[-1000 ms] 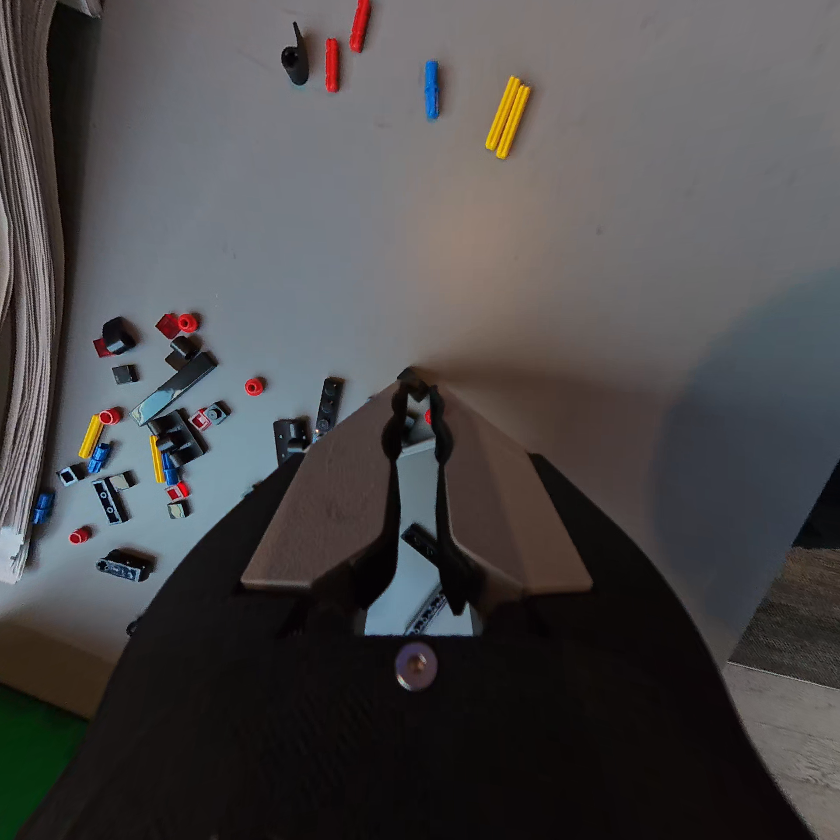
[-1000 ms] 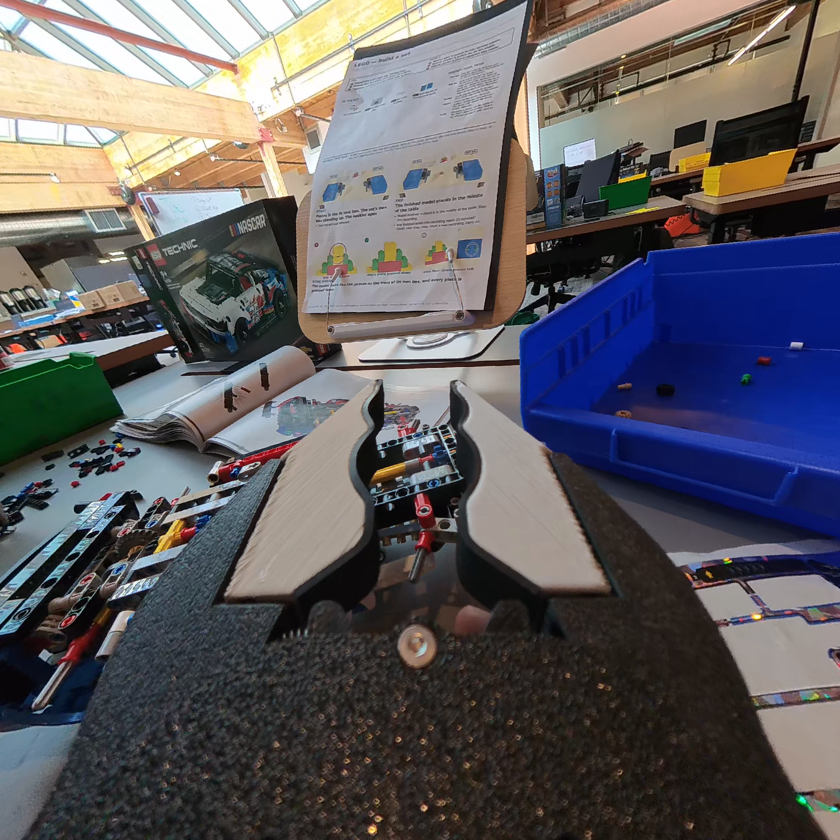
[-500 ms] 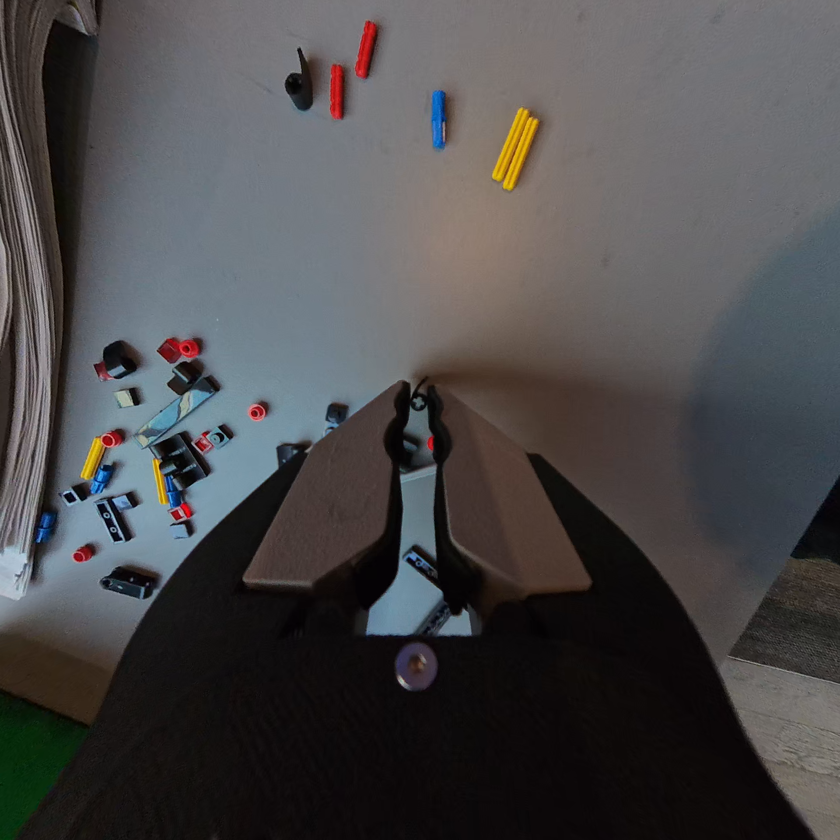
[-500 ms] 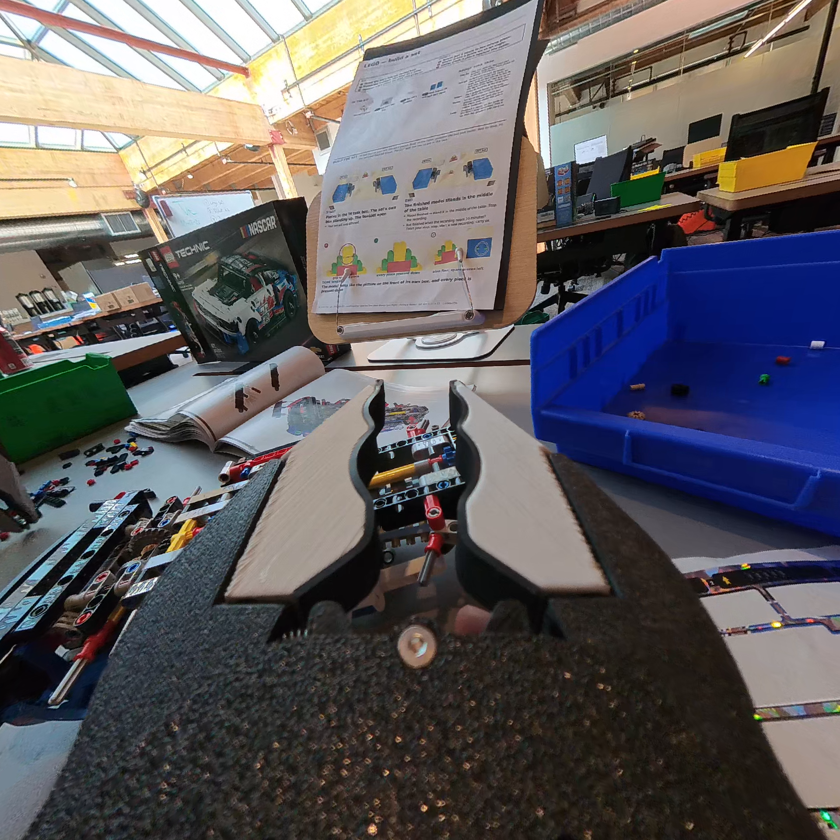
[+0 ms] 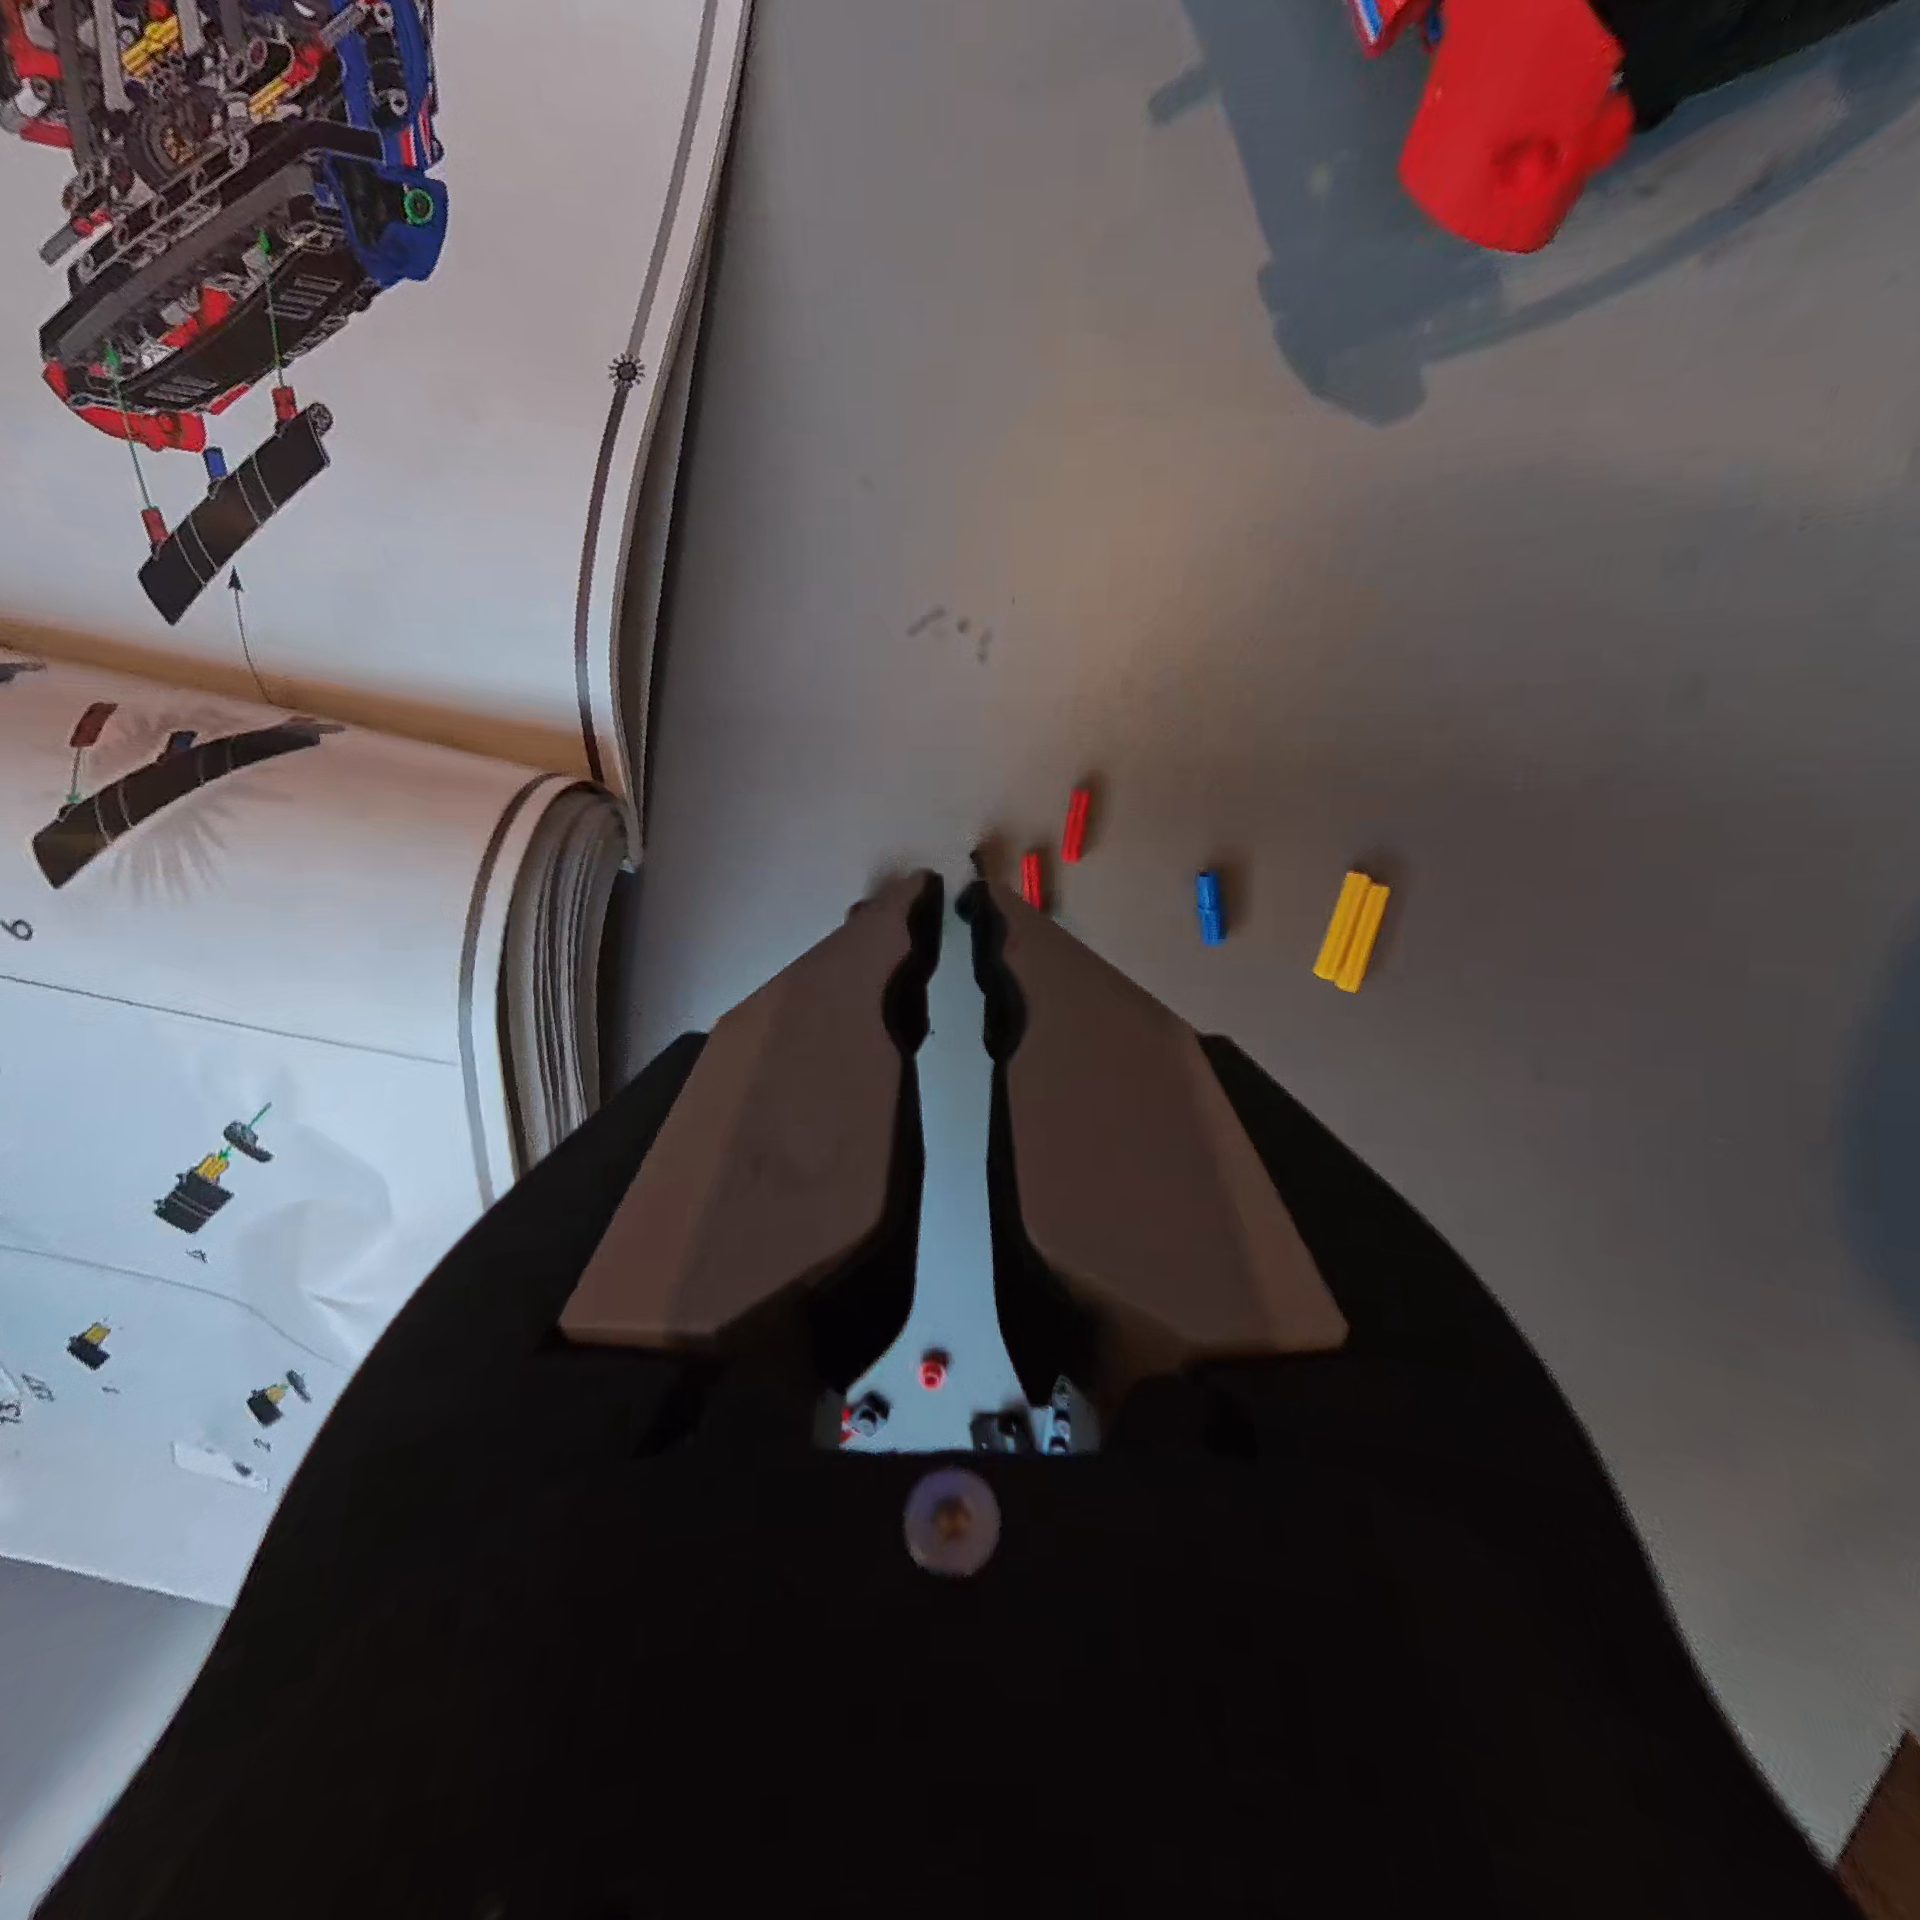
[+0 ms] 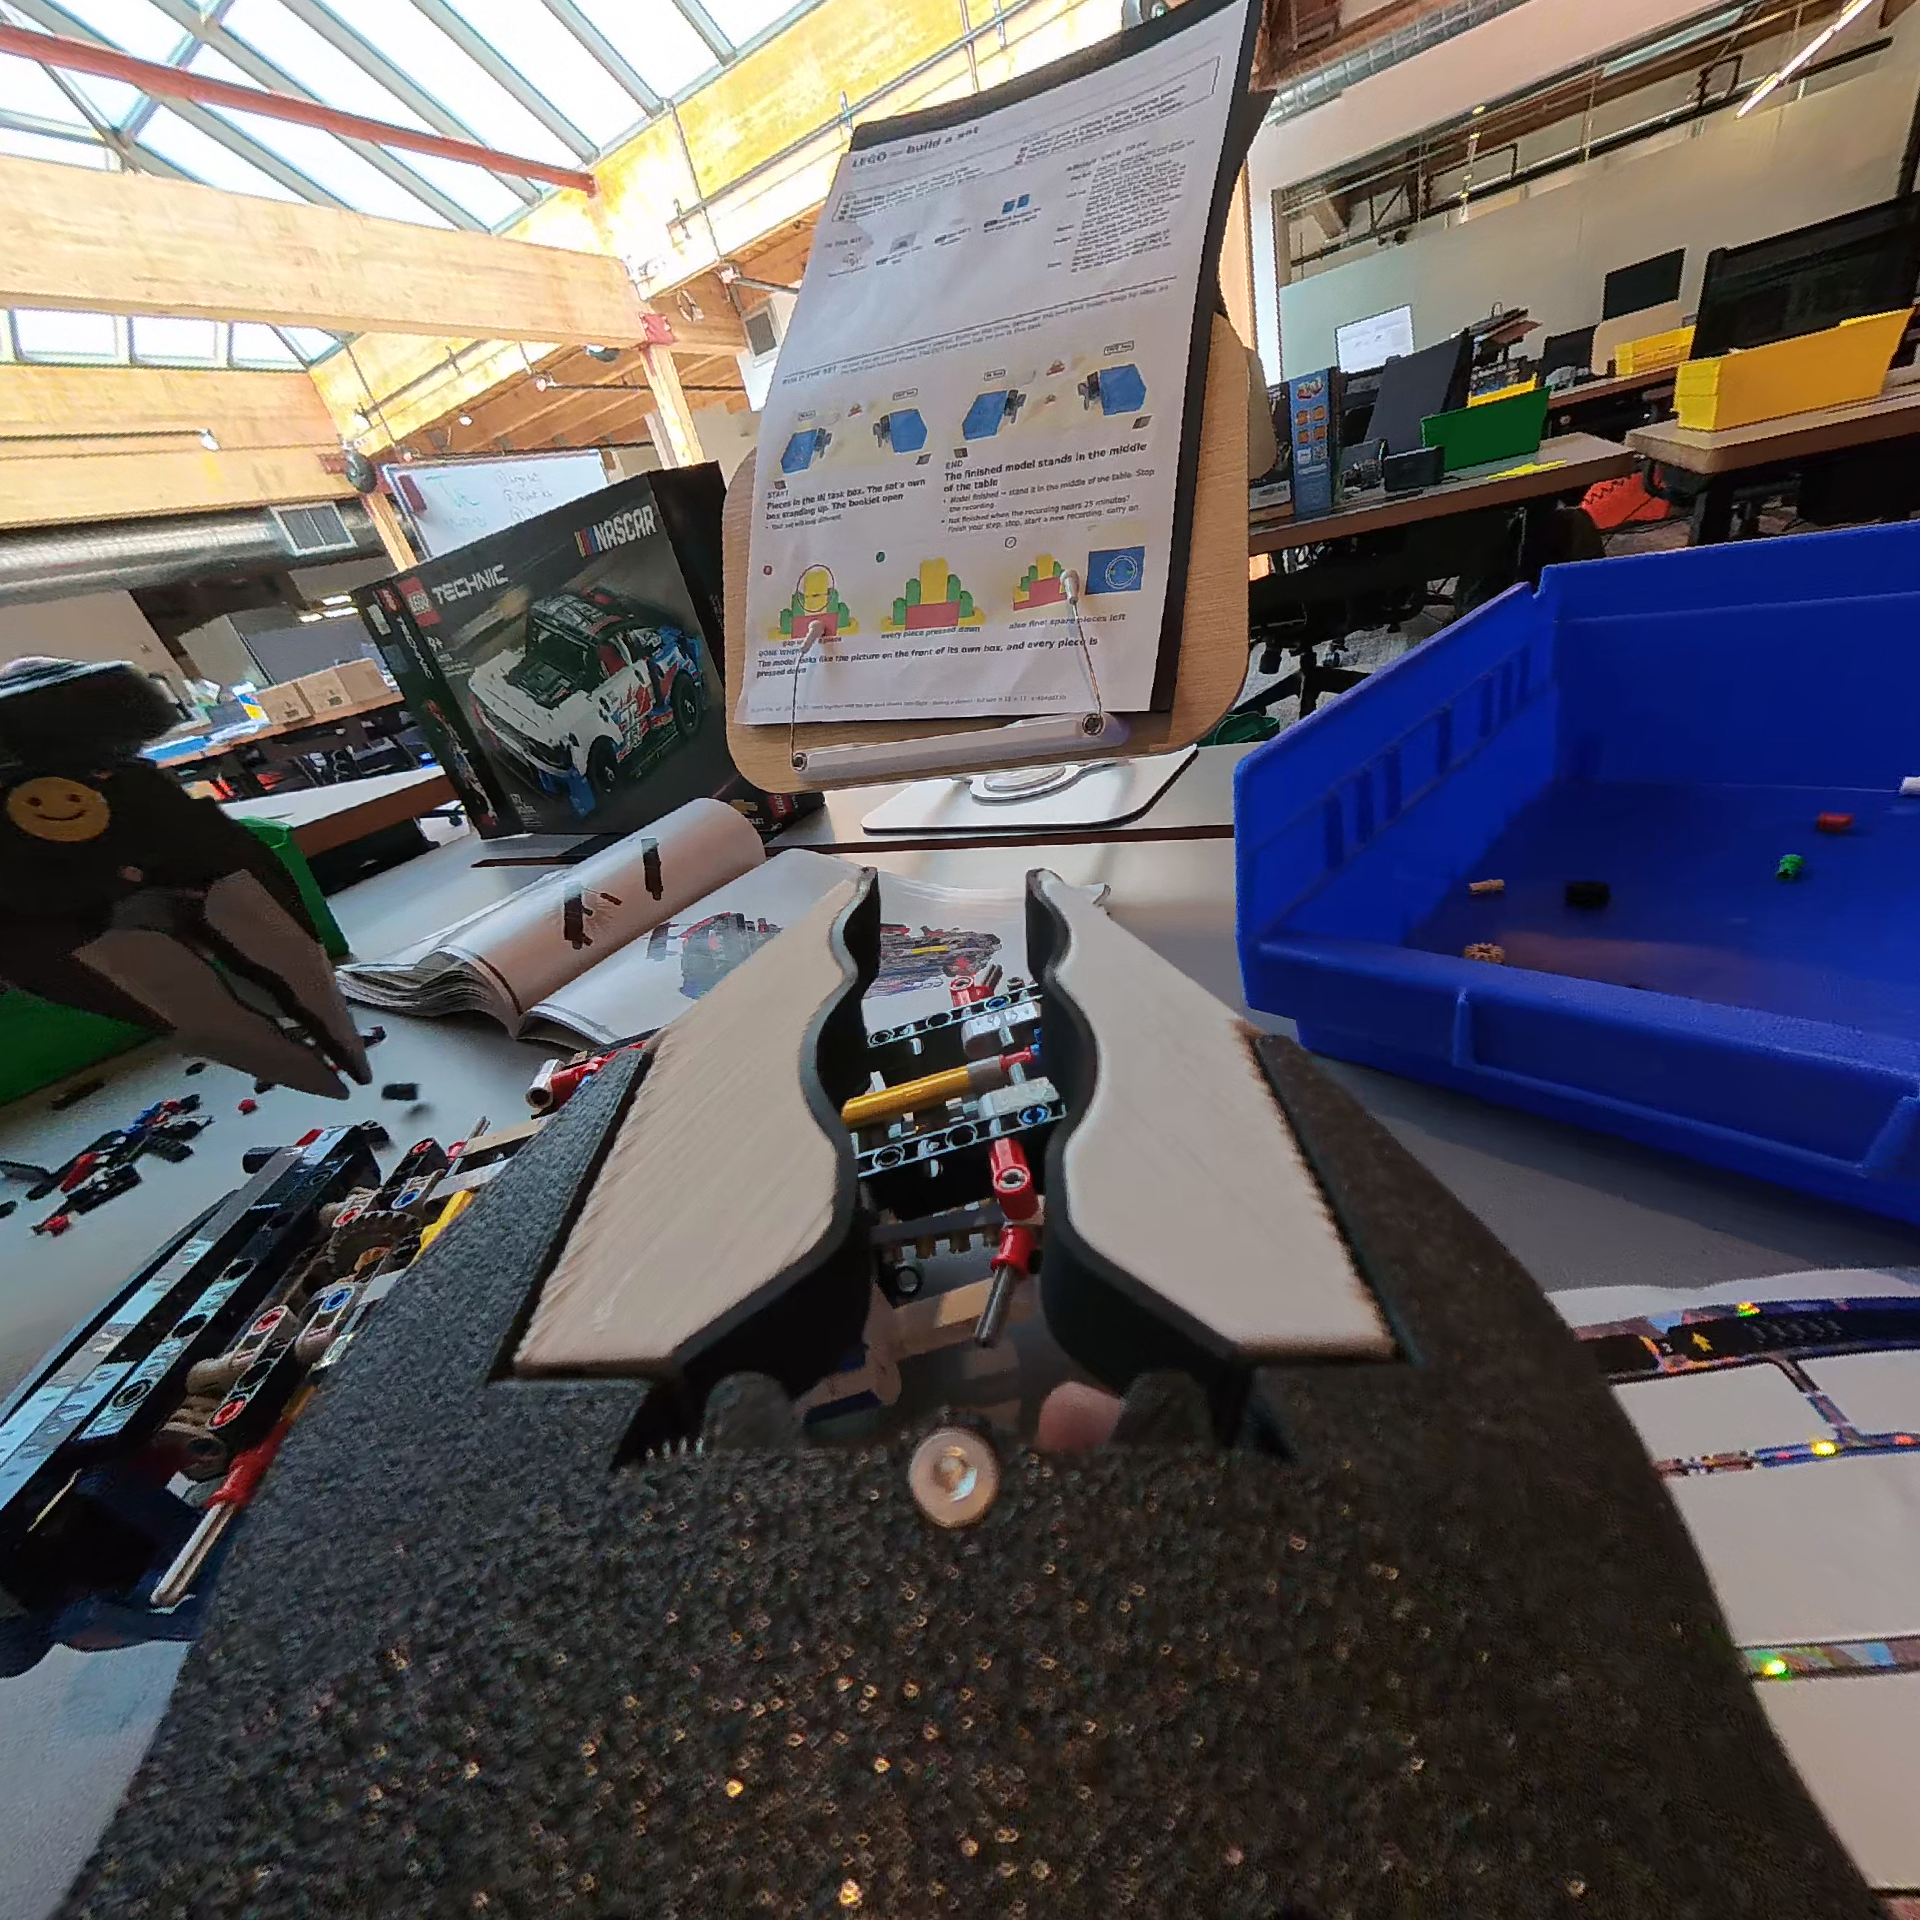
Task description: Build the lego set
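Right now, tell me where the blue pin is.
In the left wrist view the blue pin lies on the grey table, right of the left gripper tips, between two red pins and the yellow axles.

1. Skylight glazing [image 6: 312, 62] overhead, daylight coming through.
2. Timber beams [image 6: 260, 260] and a red pipe [image 6: 312, 114] under the roof.
3. My grey table [image 5: 1351, 623].
4. Far desks [image 6: 1507, 468] with monitors [image 6: 1808, 275].

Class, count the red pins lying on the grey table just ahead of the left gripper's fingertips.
2: one red pin right beside the fingertips, another slightly farther and right. The fingers may hide more.
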{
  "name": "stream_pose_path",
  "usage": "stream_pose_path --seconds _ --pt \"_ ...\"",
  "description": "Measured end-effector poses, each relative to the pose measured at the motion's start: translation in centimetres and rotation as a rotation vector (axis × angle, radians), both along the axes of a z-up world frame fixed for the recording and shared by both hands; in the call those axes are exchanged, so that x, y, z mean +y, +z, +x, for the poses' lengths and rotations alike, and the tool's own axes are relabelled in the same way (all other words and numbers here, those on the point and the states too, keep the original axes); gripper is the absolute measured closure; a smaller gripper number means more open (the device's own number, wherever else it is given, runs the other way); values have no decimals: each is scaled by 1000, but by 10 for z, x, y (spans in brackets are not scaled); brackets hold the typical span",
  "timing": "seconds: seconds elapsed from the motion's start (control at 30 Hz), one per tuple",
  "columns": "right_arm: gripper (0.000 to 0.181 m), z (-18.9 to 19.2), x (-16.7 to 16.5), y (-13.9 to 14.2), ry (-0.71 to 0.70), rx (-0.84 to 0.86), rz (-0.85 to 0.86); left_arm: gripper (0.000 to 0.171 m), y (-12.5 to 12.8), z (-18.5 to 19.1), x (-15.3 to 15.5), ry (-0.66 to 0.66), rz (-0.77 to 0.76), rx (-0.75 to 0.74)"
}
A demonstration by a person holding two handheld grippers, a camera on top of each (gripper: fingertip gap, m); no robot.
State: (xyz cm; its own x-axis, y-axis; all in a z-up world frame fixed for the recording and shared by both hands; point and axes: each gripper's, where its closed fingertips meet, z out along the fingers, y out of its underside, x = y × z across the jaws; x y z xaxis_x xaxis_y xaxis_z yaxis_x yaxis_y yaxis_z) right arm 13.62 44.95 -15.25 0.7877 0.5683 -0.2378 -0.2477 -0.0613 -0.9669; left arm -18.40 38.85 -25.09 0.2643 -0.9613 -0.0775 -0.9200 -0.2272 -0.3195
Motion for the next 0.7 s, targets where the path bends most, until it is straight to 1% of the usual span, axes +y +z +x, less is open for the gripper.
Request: stream_pose_path --seconds 0.1,0.23,0.37,0.43,0.57,0.7 --pt "154 -1 0 0 8 8 -3 171 -4 1 8 14 -16 5" --pt "154 -2 0 0 14 18 -7 167 5 -7 16 50 -2 -18" --pt "154 -2 1 -1 18 19 -15 161 8 -27 39 181 79 15" --pt "154 -2 1 -1 18 19 -14 156 3 -33 42 205 86 34" --pt "154 -3 1 -1 20 21 -16 152 -7 -39 52 256 118 41" --pt "154 -3 1 -1 25 24 -18 154 -14 -34 55 275 129 24"
